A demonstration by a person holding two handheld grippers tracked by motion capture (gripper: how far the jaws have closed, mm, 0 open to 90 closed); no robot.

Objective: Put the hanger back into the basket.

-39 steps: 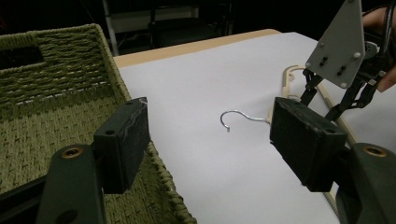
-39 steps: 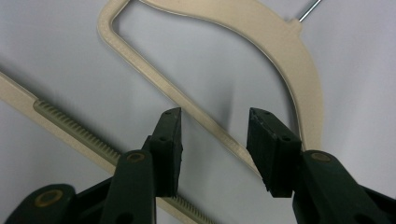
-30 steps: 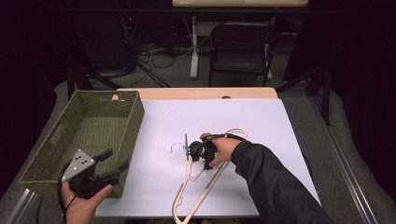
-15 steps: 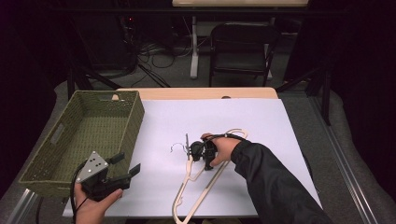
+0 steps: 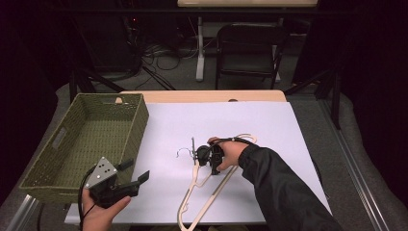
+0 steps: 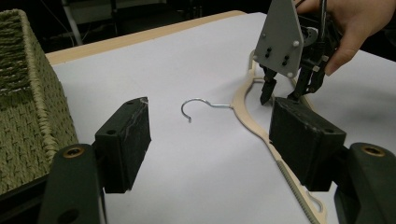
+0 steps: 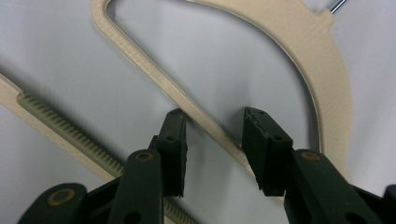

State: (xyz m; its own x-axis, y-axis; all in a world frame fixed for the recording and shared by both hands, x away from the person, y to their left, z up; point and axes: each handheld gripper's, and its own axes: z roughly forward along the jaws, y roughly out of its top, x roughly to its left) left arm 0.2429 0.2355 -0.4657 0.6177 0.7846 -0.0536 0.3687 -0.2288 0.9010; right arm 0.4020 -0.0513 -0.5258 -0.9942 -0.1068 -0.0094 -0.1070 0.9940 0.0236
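A cream plastic hanger [image 5: 211, 185] with a metal hook [image 5: 184, 151] lies flat on a white sheet [image 5: 269, 130] covering the table, a little right of the table's middle, its hook end far and its long bars running toward the near edge. From the high view, the right gripper [image 5: 196, 155] points down over the hanger's far part, held by the right hand [image 5: 230, 153] with a dark-sleeved forearm reaching in from the near right corner. The right gripper view adds what the high view cannot resolve: a thin bar of the hanger [image 7: 205, 122] passes between the two black jaws, which have just been closing but stand a little apart on either side of it, pads not yet pressing it. The left gripper [image 5: 136, 174] is held low at the near left in the left hand [image 5: 98, 211], jaws spread wide with nothing between them, aimed across the sheet toward the hanger. The left gripper view shows the hook [image 6: 198, 106] lying on the sheet and the right gripper [image 6: 285, 93] standing upright over the hanger's shoulder. A green woven basket [image 5: 137, 122] sits at the left edge of the table, just beside the left gripper. Bare sheet lies open between the two grippers and across the far and right parts of the table.
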